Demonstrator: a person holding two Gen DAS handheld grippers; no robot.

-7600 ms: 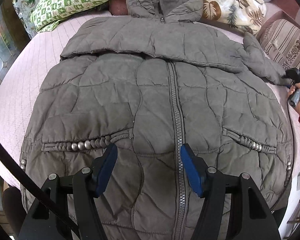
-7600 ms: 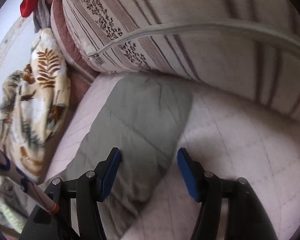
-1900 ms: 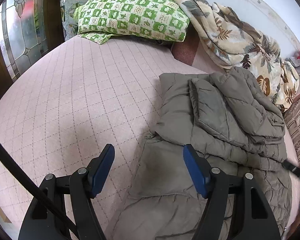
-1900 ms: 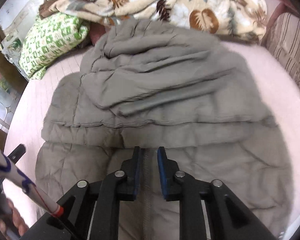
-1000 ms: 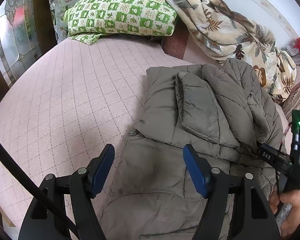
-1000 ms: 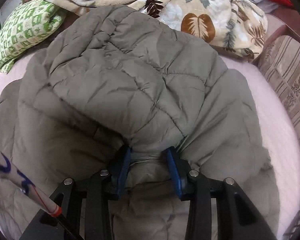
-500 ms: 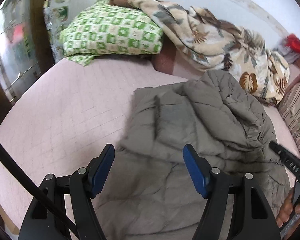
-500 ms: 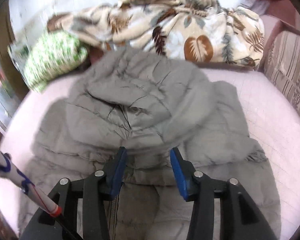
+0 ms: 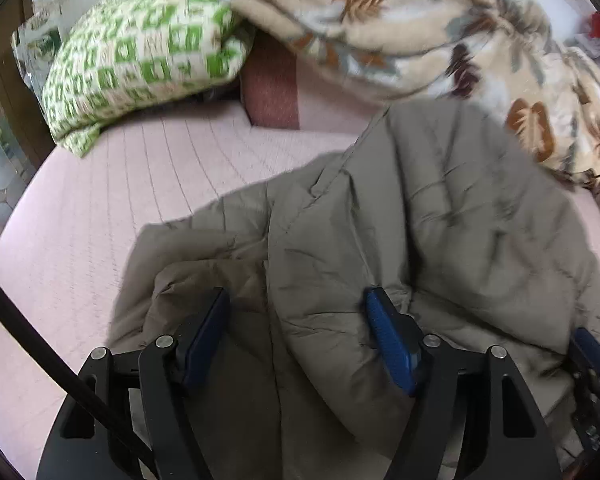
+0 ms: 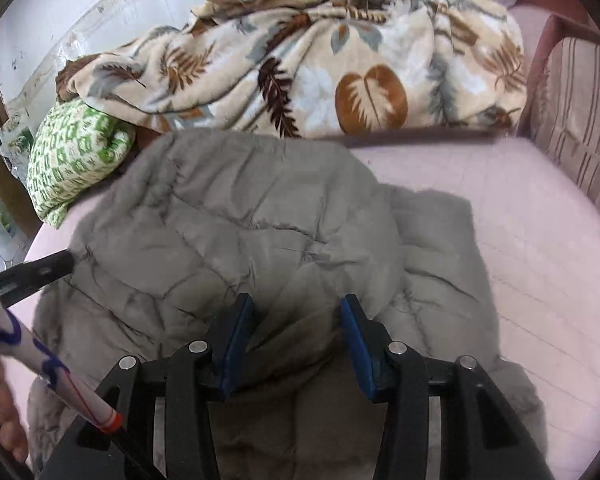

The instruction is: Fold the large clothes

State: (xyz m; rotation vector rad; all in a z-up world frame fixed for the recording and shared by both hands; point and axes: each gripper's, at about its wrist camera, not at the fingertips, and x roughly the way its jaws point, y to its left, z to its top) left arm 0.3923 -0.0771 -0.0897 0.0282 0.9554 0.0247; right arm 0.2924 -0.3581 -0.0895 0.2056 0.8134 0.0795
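Jacket (image 10: 236, 224) now lies bunched on the bed (image 10: 540, 248), just before the leaf blanket (image 10: 300, 60), hem folded up over its body. Right tool (image 10: 296, 340) has let go, spread; left tool (image 9: 296, 332) spread, empty.

Both wrist views close, angled down, facing headboard; share jacket (image 9: 440, 220), blanket (image 10: 320, 68).

My right gripper (image 10: 296, 332) hangs over the near part of the bunched grey padded jacket (image 10: 236, 232), jaws apart, nothing pinched. Leaf-print blanket (image 10: 320, 68) lies far, green checked pillow (image 10: 76, 152) far left, pink mattress (image 10: 540, 248) right.
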